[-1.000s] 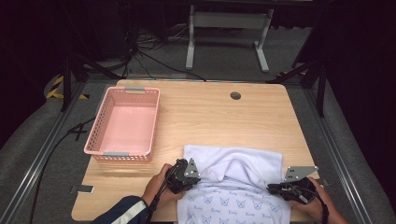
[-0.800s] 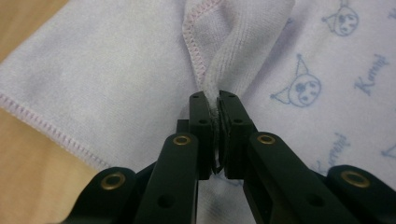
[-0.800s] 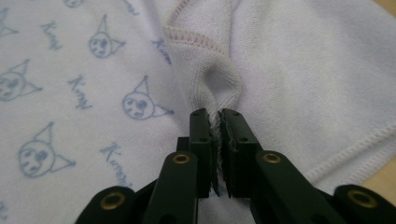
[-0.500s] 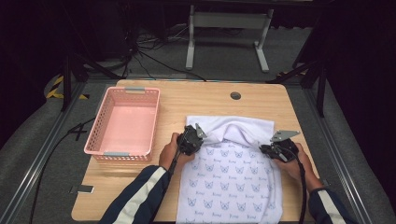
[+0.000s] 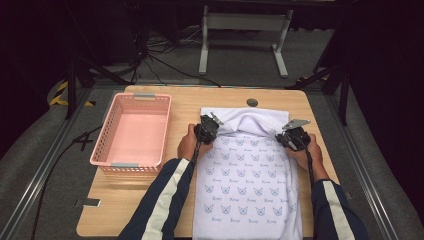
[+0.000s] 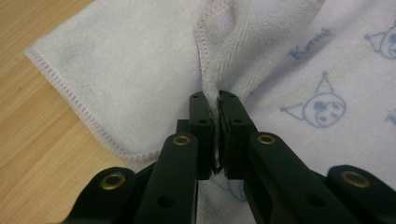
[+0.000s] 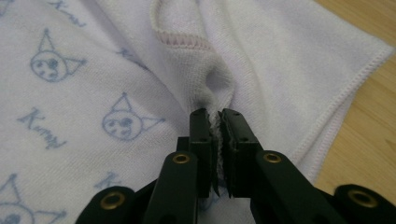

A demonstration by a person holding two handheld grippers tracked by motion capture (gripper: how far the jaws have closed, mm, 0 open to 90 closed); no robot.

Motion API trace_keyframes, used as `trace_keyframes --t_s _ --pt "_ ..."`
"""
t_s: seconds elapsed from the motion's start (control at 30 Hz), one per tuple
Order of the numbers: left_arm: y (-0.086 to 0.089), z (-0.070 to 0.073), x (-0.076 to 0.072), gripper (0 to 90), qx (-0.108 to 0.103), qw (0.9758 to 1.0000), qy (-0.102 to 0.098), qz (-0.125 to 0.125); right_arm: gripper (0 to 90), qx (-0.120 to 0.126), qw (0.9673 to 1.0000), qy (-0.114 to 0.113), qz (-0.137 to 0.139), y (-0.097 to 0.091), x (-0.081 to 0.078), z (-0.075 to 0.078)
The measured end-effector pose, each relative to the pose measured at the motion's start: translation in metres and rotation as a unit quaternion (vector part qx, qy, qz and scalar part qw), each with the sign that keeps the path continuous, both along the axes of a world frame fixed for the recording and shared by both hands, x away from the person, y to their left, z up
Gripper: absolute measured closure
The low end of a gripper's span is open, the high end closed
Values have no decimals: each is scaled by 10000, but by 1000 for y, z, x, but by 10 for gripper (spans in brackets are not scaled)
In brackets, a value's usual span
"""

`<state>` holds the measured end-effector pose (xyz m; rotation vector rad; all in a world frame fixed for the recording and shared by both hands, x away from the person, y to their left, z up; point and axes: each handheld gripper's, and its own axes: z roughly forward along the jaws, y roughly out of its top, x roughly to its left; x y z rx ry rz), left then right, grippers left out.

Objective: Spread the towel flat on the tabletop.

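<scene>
A white towel (image 5: pixel 245 185) printed with small blue cat faces lies along the wooden table (image 5: pixel 185 102), its near end hanging over the front edge. My left gripper (image 5: pixel 209 131) is shut on the left edge of its folded-over upper layer; in the left gripper view the towel (image 6: pixel 140 60) has its fabric pinched between the left gripper's (image 6: pixel 214 99) black jaws. My right gripper (image 5: pixel 290 137) is shut on the right edge of the same fold. The right gripper view has the towel (image 7: pixel 261 51) bunched into the right gripper's (image 7: pixel 212 114) jaws, its pink-stitched hem curling above.
An empty pink plastic basket (image 5: pixel 131 131) stands on the left part of the table. A round cable hole (image 5: pixel 252 102) lies near the far edge. Beyond the table, a grey metal stand (image 5: pixel 245 30) and cables rest on the dark floor.
Both grippers have carried the towel's edge away from the front of the table toward its far side. The printed face now lies spread out behind them.
</scene>
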<state>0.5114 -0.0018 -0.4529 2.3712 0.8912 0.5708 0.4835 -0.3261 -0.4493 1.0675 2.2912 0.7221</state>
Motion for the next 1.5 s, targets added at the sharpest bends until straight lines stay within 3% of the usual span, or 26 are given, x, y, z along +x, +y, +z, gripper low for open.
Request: trace_keyframes --t_s 0.23,0.33,0.4,0.43,0.47,0.5,0.53,0.7,0.73,0.77,0.8,0.83,0.87,0.9,0.97,1.0,1.1,1.17,1.2,1.23,1.27,1.3,1.37,1.4,1.43,1.5 --pt "-6 5 0 851 245 9997 -60 81 836 111 9999 -69 -99 1 5 4" --pt "-5 16 -9 847 69 9998 -156 -69 837 258 9996 -143 -23 0 0 9" --pt "-2 28 -19 846 -81 9990 -318 -287 838 444 9984 -350 66 -6 -12 24" --pt "1 41 -30 846 -194 9979 -404 -461 838 529 9976 -415 135 -8 -17 29" --pt "1 41 -30 846 -194 9979 -404 -461 838 579 9969 -491 201 -10 -23 35" --pt "7 58 -45 846 -352 9961 -547 -602 838 638 9961 -548 281 -13 -29 40" --pt "7 58 -45 846 -352 9961 -547 -602 838 638 9961 -548 281 -13 -29 40" --pt "25 87 -81 839 -574 9890 -941 -991 836 1017 9875 -924 776 -27 -73 71" --pt "25 87 -81 838 -574 9890 -941 -991 836 1017 9875 -924 776 -27 -73 71" --pt "32 92 -92 838 -663 9872 -978 -1071 836 1095 9858 -963 836 -29 -80 74" --pt "37 94 -100 838 -731 9861 -940 -1157 836 1191 9836 -985 933 -34 -92 79" --pt "47 96 -118 836 -823 9820 -1054 -1337 837 1341 9773 -1074 1238 -40 -110 84" --pt "47 96 -118 836 -823 9820 -1054 -1337 837 1419 9744 -1048 1390 -42 -120 86" --pt "52 96 -128 836 -857 9796 -1069 -1472 837 1419 9744 -1048 1390 -42 -120 86" --pt "61 93 -144 827 -1026 9750 -1040 -1677 837 1411 9668 -907 1930 -44 -146 87" --pt "66 89 -155 827 -1001 9737 -1015 -1780 837 1411 9668 -907 1930 -44 -146 87" --pt "74 74 -179 816 -1081 9714 -790 -1959 834 1156 9598 -592 2487 -42 -173 84" --pt "78 58 -199 808 -904 9693 -602 -2208 832 1001 9558 -297 2750 -41 -191 76" --pt "78 58 -199 810 -904 9693 -602 -2208 832 1001 9558 -297 2750 -41 -191 76" --pt "80 47 -207 810 -888 9672 -363 -2350 831 874 9518 -39 2939 -41 -203 66" --pt "80 47 -207 811 -888 9672 -363 -2350 831 874 9518 -39 2939 -41 -203 66" --pt "80 41 -210 811 -803 9681 -283 -2358 830 817 9493 116 3034 -40 -207 61" --pt "80 29 -214 815 -680 9660 -6 -2496 830 585 9456 457 3168 -39 -213 48" --pt "79 24 -216 818 -532 9678 91 -2457 829 561 9442 588 3193 -38 -214 42" --pt "79 19 -215 819 -501 9664 156 -2518 829 504 9431 734 3205 -37 -216 36" --pt "78 11 -211 822 -384 9676 320 -2476 828 299 9437 909 3166 -34 -216 25"
